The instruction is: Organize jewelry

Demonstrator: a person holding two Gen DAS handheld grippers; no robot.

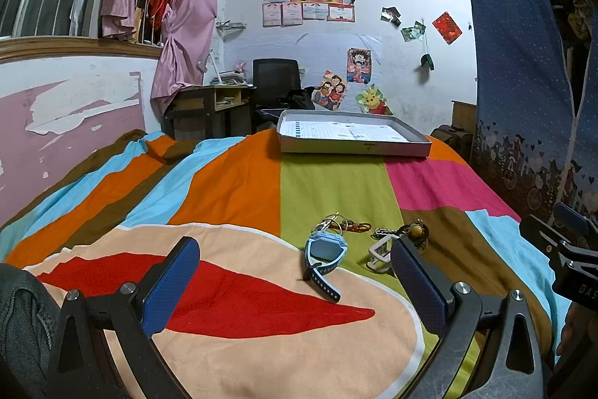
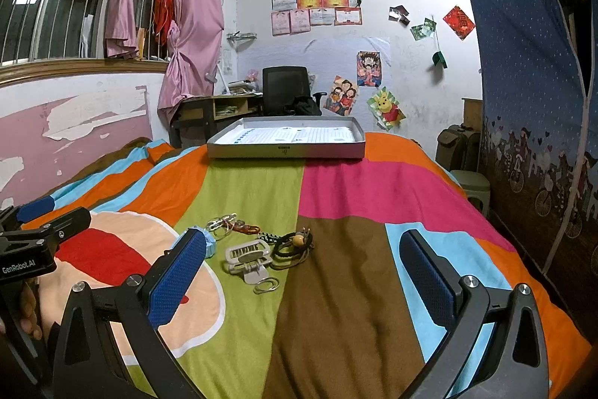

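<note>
On the bed (image 2: 336,287), mid-cover, the jewelry lies loose: blue watch (image 1: 324,251), grey clip (image 2: 248,255), bead cord (image 2: 295,243), rings (image 2: 224,223). Grey tray (image 2: 287,150) at 12 o'clock holds only paper, so sorting looks unstarted. Left tool (image 1: 295,283) and right tool (image 2: 302,272) both spread apart, holding nothing.

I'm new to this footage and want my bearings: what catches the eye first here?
The colourful patchwork bedspread fills both views. On its green patch lies a small cluster of trinkets: a blue watch, a grey hair clip and dark cords with a wooden bead. Farther back sits a shallow grey tray; the left gripper and right gripper both hover open.
</note>
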